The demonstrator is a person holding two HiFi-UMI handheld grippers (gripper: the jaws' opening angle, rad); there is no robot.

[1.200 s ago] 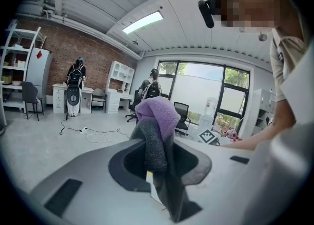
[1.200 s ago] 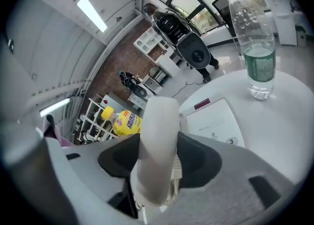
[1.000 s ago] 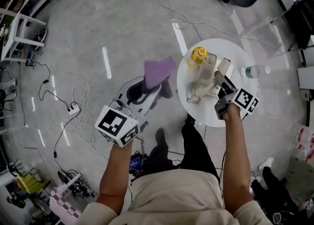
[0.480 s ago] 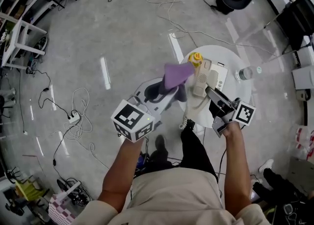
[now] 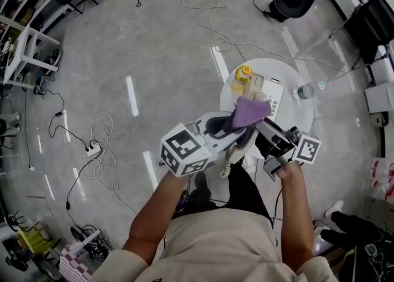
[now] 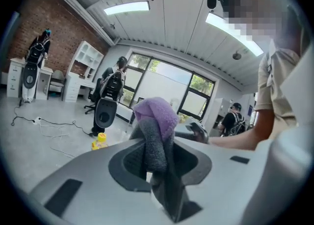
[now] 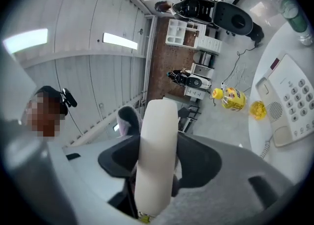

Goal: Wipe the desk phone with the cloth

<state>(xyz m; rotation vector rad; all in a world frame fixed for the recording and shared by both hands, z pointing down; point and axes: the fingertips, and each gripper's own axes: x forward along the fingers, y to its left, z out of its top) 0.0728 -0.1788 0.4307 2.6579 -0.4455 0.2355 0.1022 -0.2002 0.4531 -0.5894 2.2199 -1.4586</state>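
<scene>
Here my left gripper (image 6: 155, 159) pinches the cloth (image 5: 249, 112); my right gripper (image 5: 261, 130) clamps, seemingly, the handset (image 7: 156, 145), on the phone's (image 7: 289, 106) near side.

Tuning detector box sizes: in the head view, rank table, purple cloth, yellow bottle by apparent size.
1. table
2. purple cloth, held nearer the camera, so its margin over the bottle is unsure
3. yellow bottle

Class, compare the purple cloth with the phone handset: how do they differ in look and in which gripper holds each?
The cloth is purple, soft and bunched; the handset is cream, rigid and smooth. The left gripper holds the cloth; the right gripper holds the handset. Both are clamped between jaws.
</scene>
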